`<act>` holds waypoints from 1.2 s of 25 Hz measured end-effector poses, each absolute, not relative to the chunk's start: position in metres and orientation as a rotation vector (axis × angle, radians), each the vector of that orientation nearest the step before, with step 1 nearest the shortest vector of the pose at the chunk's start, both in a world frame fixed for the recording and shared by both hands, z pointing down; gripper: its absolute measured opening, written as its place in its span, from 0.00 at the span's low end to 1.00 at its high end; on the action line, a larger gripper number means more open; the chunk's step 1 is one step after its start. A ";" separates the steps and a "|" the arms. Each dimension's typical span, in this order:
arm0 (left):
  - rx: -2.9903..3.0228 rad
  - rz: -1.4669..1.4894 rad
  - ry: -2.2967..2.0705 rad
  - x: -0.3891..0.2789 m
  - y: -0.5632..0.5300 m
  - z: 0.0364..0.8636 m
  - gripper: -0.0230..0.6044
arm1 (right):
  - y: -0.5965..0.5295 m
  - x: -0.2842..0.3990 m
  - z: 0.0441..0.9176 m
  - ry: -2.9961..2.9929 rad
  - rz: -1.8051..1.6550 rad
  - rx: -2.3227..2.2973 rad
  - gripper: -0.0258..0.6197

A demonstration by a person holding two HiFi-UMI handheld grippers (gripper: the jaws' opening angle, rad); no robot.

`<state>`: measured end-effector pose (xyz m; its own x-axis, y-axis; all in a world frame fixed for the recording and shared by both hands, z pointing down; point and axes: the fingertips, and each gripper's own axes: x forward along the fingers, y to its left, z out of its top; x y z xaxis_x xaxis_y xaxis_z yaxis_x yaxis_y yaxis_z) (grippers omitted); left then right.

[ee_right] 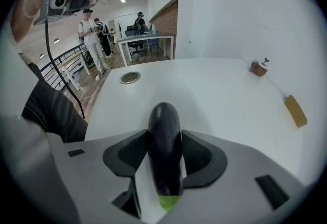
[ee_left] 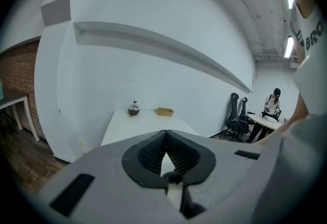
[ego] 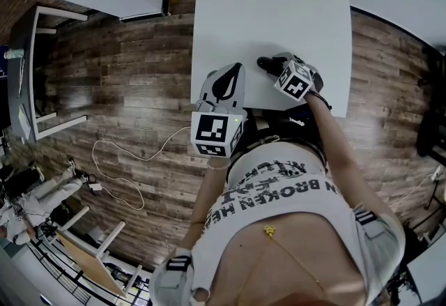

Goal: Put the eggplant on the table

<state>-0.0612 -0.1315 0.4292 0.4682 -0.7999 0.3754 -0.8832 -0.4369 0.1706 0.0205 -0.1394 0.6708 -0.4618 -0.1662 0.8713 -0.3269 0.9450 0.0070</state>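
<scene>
We hold the right gripper low over the white table, with a dark end, likely the eggplant, poking from its tip. Our left gripper sits at the table's near edge. A cable loops across the wooden floor.

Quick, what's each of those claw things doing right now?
Left gripper: closed, nothing between its jaws.
Right gripper: closed on the long dark purple eggplant.
</scene>
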 end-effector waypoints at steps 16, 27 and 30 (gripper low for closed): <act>2.374 0.337 -1.427 -0.067 -0.132 0.432 0.04 | -0.140 0.017 0.676 -2.045 0.239 0.334 0.36; 2.382 0.334 -1.420 -0.065 -0.131 0.430 0.04 | -0.131 0.019 0.677 -2.076 0.316 0.276 0.41; 2.383 0.333 -1.418 -0.065 -0.132 0.432 0.04 | -0.131 0.019 0.678 -2.075 0.321 0.266 0.42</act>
<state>-0.0648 -0.1323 0.4320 0.4723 -0.7998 0.3705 -0.8811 -0.4398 0.1740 0.0193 -0.1306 0.6778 -0.4946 -0.0576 0.8672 -0.3170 0.9410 -0.1183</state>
